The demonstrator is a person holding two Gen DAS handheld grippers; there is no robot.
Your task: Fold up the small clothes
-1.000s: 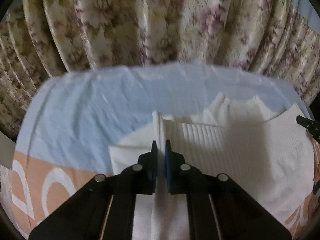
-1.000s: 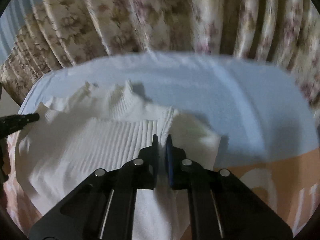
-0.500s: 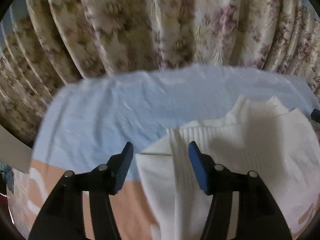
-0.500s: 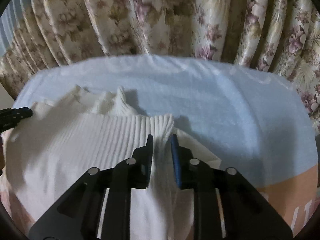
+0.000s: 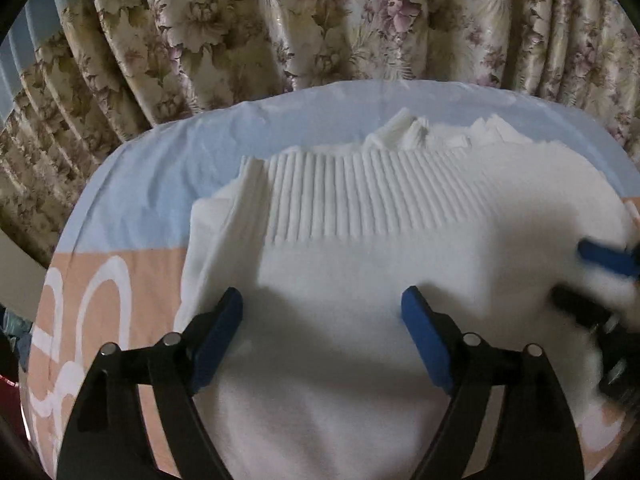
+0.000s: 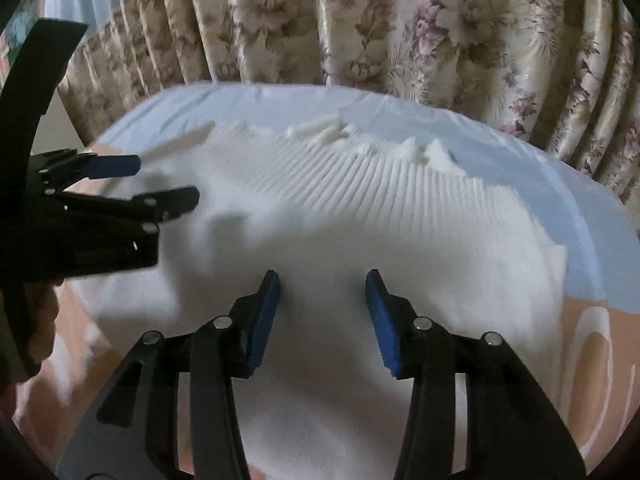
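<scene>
Sweater [image 5: 360, 264], white, ribbed hem facing the curtain [image 5: 280, 20], lies crosswise; left claw [image 5: 322, 312] and right claw [image 6: 323, 294] opening, holding nothing.

A home bedroom: floral curtains [image 5: 320, 20] hang behind a bed's blue-and-peach sheet [image 5: 160, 200].

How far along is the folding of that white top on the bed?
One fold looks done: the white sweater lies doubled, its ribbed hem up by the collar. Nothing is in hand: the left tool and right tool are opening above the cloth, gripping nothing. Whether more folds remain is unclear.
</scene>
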